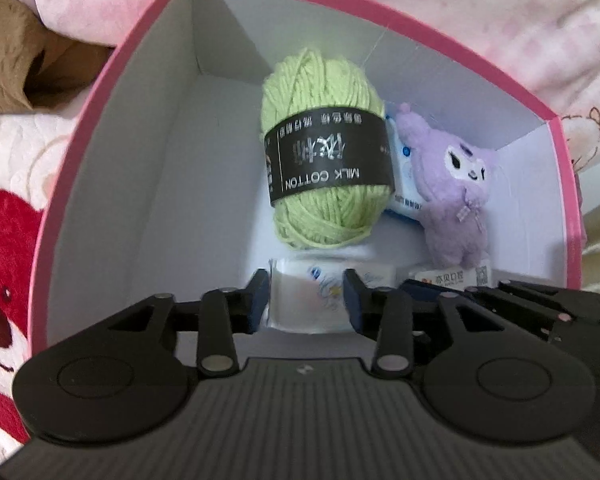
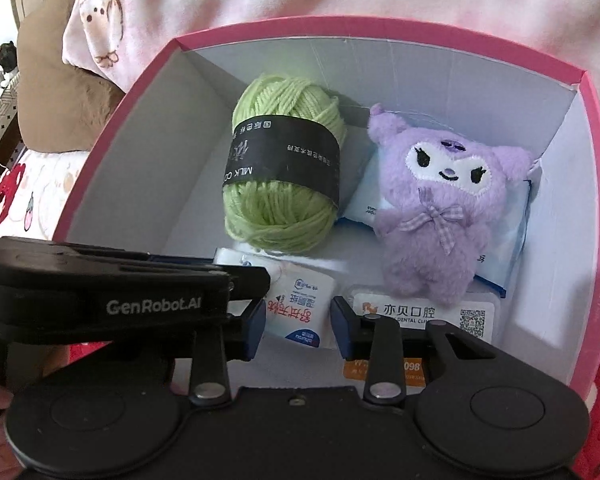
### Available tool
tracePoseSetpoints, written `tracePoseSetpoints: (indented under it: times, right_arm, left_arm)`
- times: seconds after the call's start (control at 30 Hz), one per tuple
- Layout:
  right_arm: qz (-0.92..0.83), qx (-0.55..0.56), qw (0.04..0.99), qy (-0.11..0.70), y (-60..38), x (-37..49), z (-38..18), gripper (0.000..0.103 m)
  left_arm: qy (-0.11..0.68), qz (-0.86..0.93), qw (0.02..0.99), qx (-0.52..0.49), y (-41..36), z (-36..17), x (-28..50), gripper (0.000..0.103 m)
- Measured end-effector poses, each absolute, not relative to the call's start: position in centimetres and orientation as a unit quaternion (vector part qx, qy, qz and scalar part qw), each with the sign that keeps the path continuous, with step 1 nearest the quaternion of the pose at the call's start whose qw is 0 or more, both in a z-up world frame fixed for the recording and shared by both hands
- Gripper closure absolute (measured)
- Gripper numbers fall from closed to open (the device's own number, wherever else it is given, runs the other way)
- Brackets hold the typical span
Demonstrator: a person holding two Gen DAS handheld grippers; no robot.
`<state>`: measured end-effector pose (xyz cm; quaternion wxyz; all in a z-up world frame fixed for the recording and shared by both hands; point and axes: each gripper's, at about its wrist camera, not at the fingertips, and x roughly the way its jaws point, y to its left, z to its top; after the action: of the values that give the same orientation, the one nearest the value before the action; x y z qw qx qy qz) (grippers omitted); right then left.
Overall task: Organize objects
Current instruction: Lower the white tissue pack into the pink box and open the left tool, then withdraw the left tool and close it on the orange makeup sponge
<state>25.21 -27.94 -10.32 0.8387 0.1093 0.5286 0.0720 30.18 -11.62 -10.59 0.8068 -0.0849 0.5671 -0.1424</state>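
A small white tissue packet [image 1: 310,300] is seen inside the pink-rimmed white cardboard box [image 1: 112,184], directly between the narrowly parted pads of the left hand-held gripper [image 1: 307,300]. The right hand-held gripper [image 2: 298,320] brackets another packet [image 2: 298,312]; contact cannot be told.

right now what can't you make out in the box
- Blue-white packet: right wrist view, mostly under the purple plush.
- Clinic card: lower part hidden by the right hand-held gripper.
- Tissue pack: left wrist view, blurred; pad contact from the left hand-held gripper unclear.
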Motion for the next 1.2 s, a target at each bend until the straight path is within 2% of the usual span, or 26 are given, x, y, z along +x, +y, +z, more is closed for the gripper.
tracePoseSetpoints:
  times: [0.1, 0.43, 0.77, 1.0, 1.2]
  right_arm:
    - [0.079, 0.102, 0.85, 0.51, -28.0, 24.0, -9.0, 0.062]
    - [0.127, 0.073, 0.887, 0.438, -27.4, 17.3, -2.2, 0.06]
    - [0.172, 0.018, 0.898, 0.405, -25.3, 10.6, 4.2, 0.046]
    - [0.203, -0.024, 0.898, 0.391, -24.0, 7.1, 6.4, 0.041]
    - [0.227, -0.024, 0.889, 0.397, -23.0, 6.0, 5.5, 0.035]
  left_arm:
    - [0.555, -0.153, 0.814, -0.076, -11.4, -9.7, 29.5, 0.056]
    - [0.526, -0.211, 0.823, -0.033, -10.8, -2.3, 24.5, 0.054]
    - [0.489, -0.221, 0.844, 0.005, -8.9, 5.3, 17.4, 0.046]
    - [0.467, -0.218, 0.857, -0.01, -6.1, 7.1, 14.4, 0.045]
    - [0.463, -0.215, 0.86, -0.007, -4.4, 6.4, 12.9, 0.044]
